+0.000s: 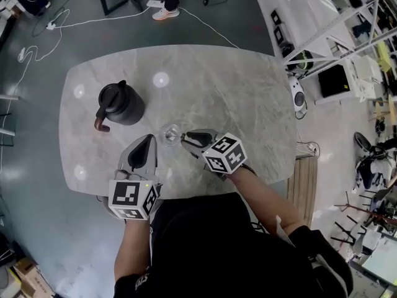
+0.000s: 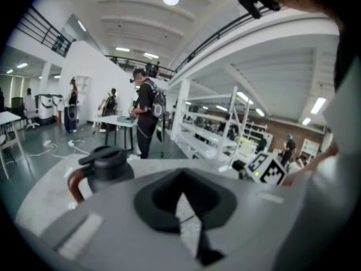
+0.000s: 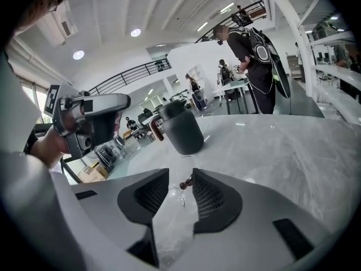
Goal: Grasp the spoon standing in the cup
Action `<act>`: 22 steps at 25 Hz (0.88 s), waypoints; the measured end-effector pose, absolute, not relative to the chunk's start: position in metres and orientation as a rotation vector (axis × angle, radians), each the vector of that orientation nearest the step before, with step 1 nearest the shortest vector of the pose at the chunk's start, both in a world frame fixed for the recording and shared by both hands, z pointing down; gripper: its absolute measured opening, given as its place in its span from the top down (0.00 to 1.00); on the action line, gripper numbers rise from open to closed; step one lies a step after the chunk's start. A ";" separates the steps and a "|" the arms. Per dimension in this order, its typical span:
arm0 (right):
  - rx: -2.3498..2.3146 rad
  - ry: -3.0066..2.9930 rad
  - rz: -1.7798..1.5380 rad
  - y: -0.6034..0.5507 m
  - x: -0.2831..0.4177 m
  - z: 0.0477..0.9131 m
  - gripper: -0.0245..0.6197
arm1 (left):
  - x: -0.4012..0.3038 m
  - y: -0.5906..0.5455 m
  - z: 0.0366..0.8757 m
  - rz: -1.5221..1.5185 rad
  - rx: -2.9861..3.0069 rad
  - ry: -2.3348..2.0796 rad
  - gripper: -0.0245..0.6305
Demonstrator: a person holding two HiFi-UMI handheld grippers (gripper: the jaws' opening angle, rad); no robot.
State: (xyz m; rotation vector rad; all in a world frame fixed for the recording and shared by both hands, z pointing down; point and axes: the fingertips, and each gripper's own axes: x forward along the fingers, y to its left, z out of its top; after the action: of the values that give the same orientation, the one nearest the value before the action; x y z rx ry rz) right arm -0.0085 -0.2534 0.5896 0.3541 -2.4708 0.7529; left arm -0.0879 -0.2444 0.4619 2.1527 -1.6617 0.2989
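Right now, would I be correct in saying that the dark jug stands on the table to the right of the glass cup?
Not quite. The dark jug stands on the table to the left of the glass cup, as the head view shows.

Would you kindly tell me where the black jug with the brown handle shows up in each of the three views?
Head view: the black jug stands at the upper left of the tabletop.
Left gripper view: left of centre, with its handle on the left.
Right gripper view: just above centre, with its handle on the left.
Shared landmark: the grey marble table it stands on.
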 end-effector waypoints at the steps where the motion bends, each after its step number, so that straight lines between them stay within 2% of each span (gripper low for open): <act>1: 0.354 -2.456 0.764 -0.252 -0.011 0.593 0.74 | -0.091 -0.242 0.462 0.298 2.147 -1.667 0.95; 3: 0.362 -2.426 0.786 -0.250 -0.016 0.600 0.69 | -0.097 -0.237 0.463 0.297 2.138 -1.675 0.95; 6: 0.426 -2.383 0.810 -0.253 -0.020 0.609 0.69 | -0.105 -0.230 0.463 0.299 2.127 -1.682 0.95; 10: 0.528 -2.340 0.799 -0.259 -0.026 0.617 0.80 | -0.115 -0.219 0.464 0.302 2.119 -1.683 0.95; 22: 0.704 -2.379 0.723 -0.257 -0.029 0.587 0.85 | -0.130 -0.210 0.454 0.276 2.237 -1.606 0.95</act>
State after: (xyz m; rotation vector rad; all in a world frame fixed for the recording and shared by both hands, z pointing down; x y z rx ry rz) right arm -0.0288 -0.2571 0.5870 0.7041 -2.3789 0.7231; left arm -0.1297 -0.2097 0.4544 2.2370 -1.6064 0.2761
